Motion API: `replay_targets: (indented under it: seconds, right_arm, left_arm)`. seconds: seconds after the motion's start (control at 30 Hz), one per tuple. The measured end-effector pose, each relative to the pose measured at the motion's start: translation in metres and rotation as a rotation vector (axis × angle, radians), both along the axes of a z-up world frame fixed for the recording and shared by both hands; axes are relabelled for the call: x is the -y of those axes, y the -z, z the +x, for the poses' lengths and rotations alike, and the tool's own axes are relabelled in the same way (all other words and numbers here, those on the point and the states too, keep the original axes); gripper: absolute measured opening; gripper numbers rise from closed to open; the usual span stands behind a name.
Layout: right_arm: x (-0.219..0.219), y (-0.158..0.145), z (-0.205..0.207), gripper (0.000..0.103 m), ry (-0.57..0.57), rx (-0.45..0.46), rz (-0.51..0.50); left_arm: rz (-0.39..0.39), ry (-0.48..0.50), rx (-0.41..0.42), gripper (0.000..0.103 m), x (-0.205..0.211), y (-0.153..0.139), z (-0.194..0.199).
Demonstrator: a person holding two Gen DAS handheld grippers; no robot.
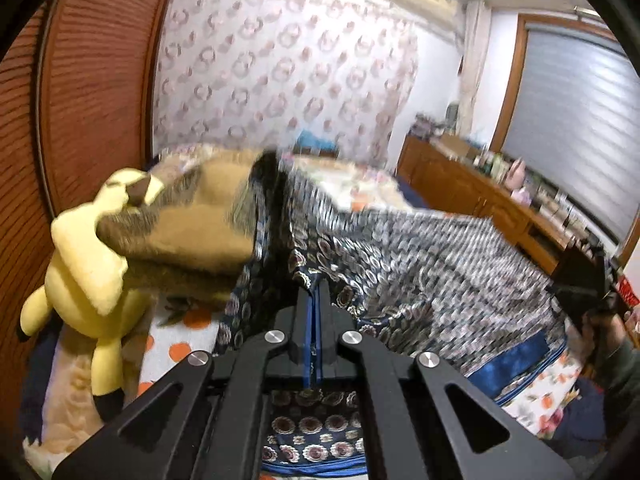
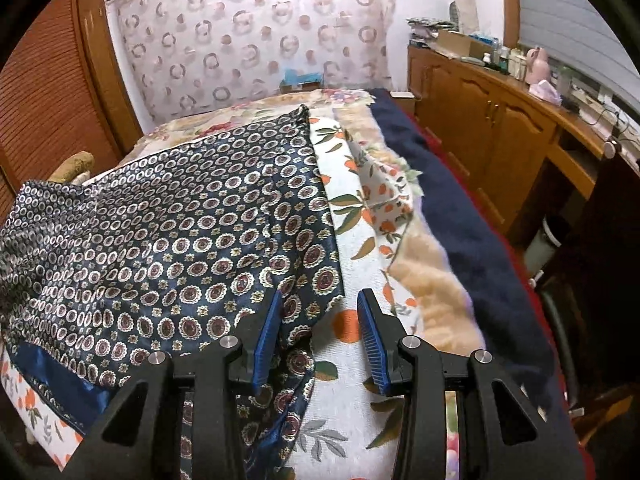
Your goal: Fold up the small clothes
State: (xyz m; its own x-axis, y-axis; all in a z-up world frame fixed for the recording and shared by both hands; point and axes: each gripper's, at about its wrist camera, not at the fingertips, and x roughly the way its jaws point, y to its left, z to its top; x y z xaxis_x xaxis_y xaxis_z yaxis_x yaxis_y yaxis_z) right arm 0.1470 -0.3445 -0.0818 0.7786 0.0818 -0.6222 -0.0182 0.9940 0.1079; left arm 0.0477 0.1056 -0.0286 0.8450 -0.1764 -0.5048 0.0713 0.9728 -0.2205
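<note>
A dark blue satin garment (image 2: 180,240) with round medallion prints and a plain blue hem lies spread over the bed. In the left wrist view my left gripper (image 1: 315,292) is shut on a raised fold of that garment (image 1: 400,248), and the cloth drapes away from its tips. My right gripper (image 2: 320,294) is open over the garment's right edge. A loose flap of the cloth lies between its blue pads (image 2: 269,332), close to the left one, and neither pad presses on it. That right gripper (image 1: 584,284) and the hand holding it also show at the far right of the left wrist view.
A yellow plush toy (image 1: 88,272) and a brown cushion (image 1: 192,220) sit at the bed's left side by the wooden wardrobe doors (image 1: 80,100). The floral sheet (image 2: 352,380) and a navy blanket (image 2: 460,220) cover the bed. A wooden cabinet (image 2: 500,128) with clutter stands on the right.
</note>
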Motion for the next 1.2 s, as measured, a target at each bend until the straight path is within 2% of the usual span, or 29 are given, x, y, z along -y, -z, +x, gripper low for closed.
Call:
replay_targets:
  seconds: [0.07, 0.1, 0.3, 0.4, 0.5, 0.53, 0.6, 0.73, 0.8, 0.83, 0.93, 0.97, 1.2]
  right_arm:
    - [-0.002, -0.001, -0.001, 0.006, -0.038, 0.003, 0.014]
    - [-0.002, -0.002, -0.003, 0.003, -0.06, 0.014, 0.023]
    - [-0.004, -0.028, -0.043, 0.001, -0.128, 0.11, 0.039]
    - [-0.003, -0.032, -0.066, 0.001, -0.137, 0.124, 0.017]
    - [0.001, -0.025, -0.068, 0.001, -0.13, 0.087, 0.006]
    - [0.0, -0.022, -0.069, 0.001, -0.127, 0.079, -0.009]
    - [-0.002, -0.014, -0.067, 0.001, -0.122, 0.059, -0.031]
    - [-0.006, -0.011, -0.06, 0.001, -0.106, 0.057, -0.042]
    - [-0.008, -0.018, -0.062, 0.005, -0.099, 0.07, -0.046]
    - [-0.012, -0.02, -0.063, 0.012, -0.094, 0.08, -0.054]
    - [-0.023, -0.024, -0.064, 0.043, -0.074, 0.111, -0.074]
    - [-0.026, -0.025, -0.064, 0.047, -0.076, 0.123, -0.075]
    - [-0.065, -0.023, -0.061, 0.048, -0.173, 0.135, -0.078]
  left_arm:
    - [0.021, -0.014, -0.001, 0.002, -0.001, -0.005, -0.001]
    - [0.042, -0.028, -0.012, 0.002, -0.003, -0.004, 0.002]
    - [0.086, -0.065, -0.102, 0.002, -0.011, 0.019, 0.019]
    - [0.097, -0.071, -0.135, 0.004, -0.013, 0.029, 0.024]
    - [0.118, -0.08, -0.155, 0.031, -0.015, 0.038, 0.027]
    - [0.112, -0.081, -0.159, 0.045, -0.017, 0.04, 0.028]
    - [0.094, -0.079, -0.167, 0.048, -0.019, 0.044, 0.029]
    - [0.123, -0.094, -0.211, 0.052, -0.021, 0.052, 0.034]
    - [0.127, -0.1, -0.225, 0.053, -0.022, 0.056, 0.035]
    - [0.125, -0.102, -0.231, 0.053, -0.023, 0.058, 0.036]
    - [0.128, -0.104, -0.24, 0.053, -0.022, 0.061, 0.036]
    - [0.128, -0.103, -0.242, 0.053, -0.022, 0.062, 0.037]
    - [0.134, -0.101, -0.248, 0.053, -0.019, 0.065, 0.039]
